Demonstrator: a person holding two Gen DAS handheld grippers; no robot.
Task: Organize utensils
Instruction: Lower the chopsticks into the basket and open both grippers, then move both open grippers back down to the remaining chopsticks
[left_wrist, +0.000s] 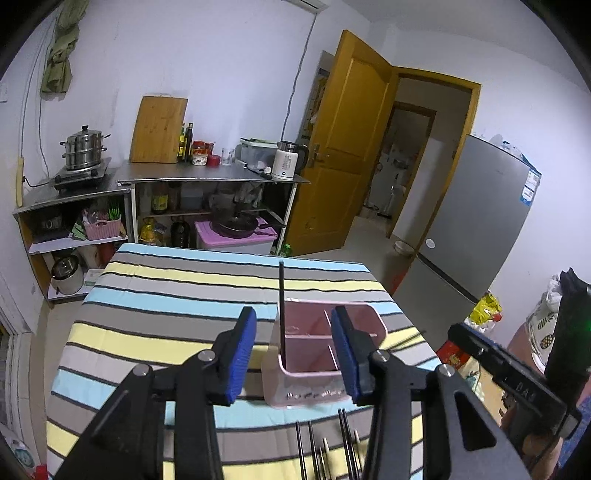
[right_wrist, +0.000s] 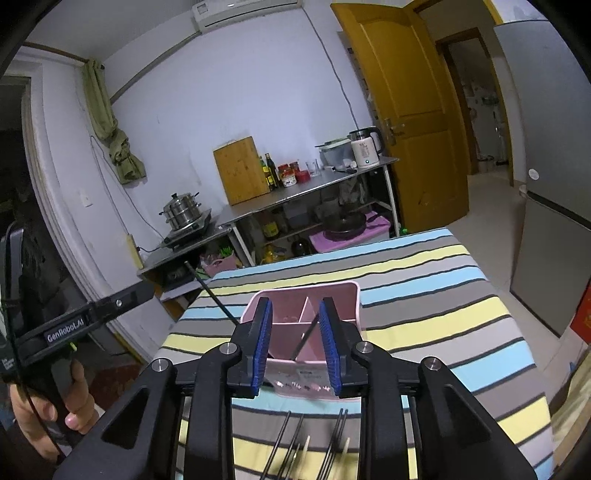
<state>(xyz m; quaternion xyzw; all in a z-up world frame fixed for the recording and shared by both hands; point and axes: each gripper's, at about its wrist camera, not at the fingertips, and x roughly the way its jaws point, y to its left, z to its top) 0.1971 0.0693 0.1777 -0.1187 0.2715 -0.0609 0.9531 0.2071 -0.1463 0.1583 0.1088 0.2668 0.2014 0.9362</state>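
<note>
A pink compartmented utensil holder (left_wrist: 364, 325) (right_wrist: 343, 299) stands on the striped tablecloth (left_wrist: 166, 295). One black chopstick (left_wrist: 281, 302) (right_wrist: 210, 290) stands in its left rear compartment and rises above the rim. A second dark stick (right_wrist: 306, 341) leans inside the front compartment. My left gripper (left_wrist: 293, 332) is open just in front of the holder with nothing between its blue pads. My right gripper (right_wrist: 295, 314) is open too, and its pads touch nothing. Several loose black and pale chopsticks (left_wrist: 325, 450) (right_wrist: 299, 443) lie on the cloth under both grippers.
A hand (right_wrist: 55, 406) grips the left tool's handle at the left edge. Beyond the table's far edge stand a steel counter (left_wrist: 214, 173) with bottles, a kettle and a cutting board, and shelves below it. A grey fridge (left_wrist: 480, 221) stands to the right.
</note>
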